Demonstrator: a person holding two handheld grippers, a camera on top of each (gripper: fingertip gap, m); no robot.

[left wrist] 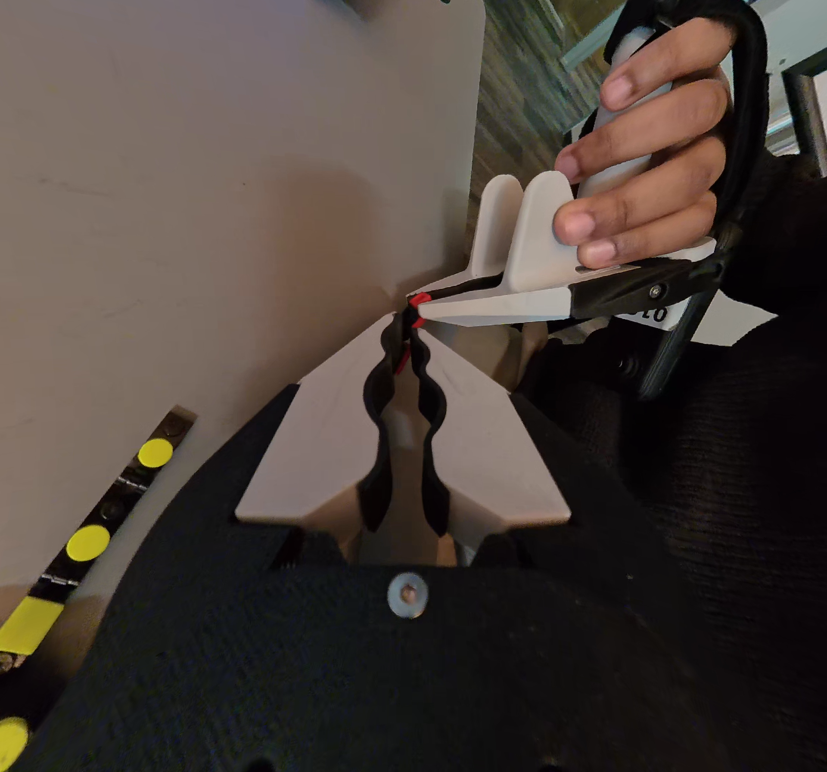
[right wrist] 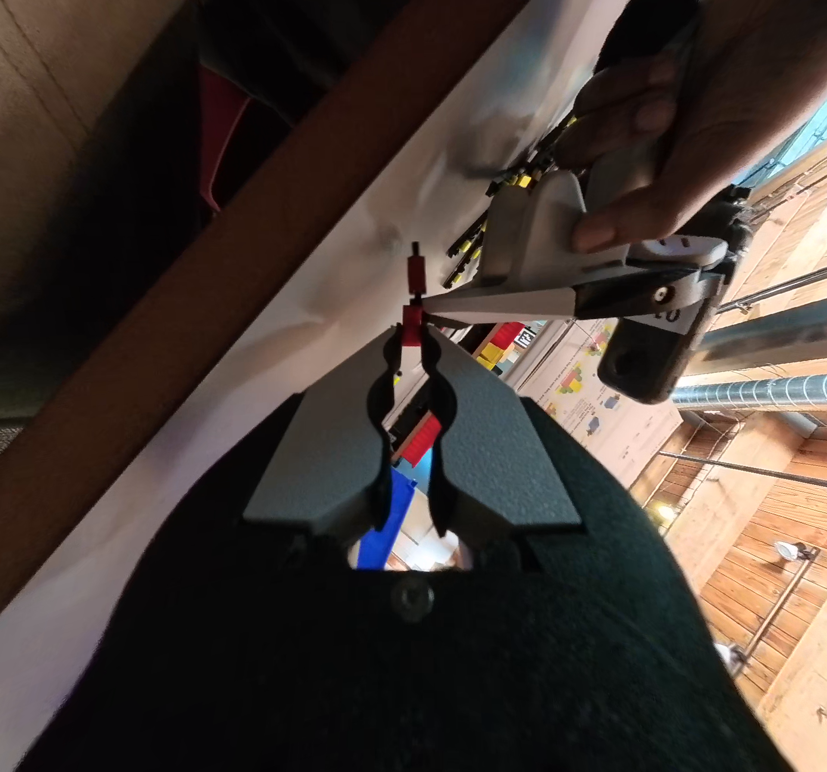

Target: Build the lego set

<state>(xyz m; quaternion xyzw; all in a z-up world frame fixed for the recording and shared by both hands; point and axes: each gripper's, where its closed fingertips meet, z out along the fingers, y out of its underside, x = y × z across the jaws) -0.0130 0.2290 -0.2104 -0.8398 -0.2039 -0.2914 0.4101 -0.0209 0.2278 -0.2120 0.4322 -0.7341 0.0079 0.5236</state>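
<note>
Both grippers meet at one small assembly held in the air above the white table [left wrist: 223, 169]: a thin black axle [right wrist: 416, 294] threaded with red bushes [right wrist: 412, 325]. The right gripper [right wrist: 411, 339] is clenched on the lower red bush, with the axle rising past its tips to a second red bush [right wrist: 415, 275] farther up. The left gripper [left wrist: 405, 339] is clenched on the axle just beside the right gripper's tips, where red plastic shows. The step in hand looks like seating a bush along the axle (a sliding fit, by the look of it). The next move probably calls for one gripper to hold firm while the other pushes straight along the axle, without bending it. Loose yellow-and-black pieces [left wrist: 89, 540] lie on the table, well apart from the axle.
</note>
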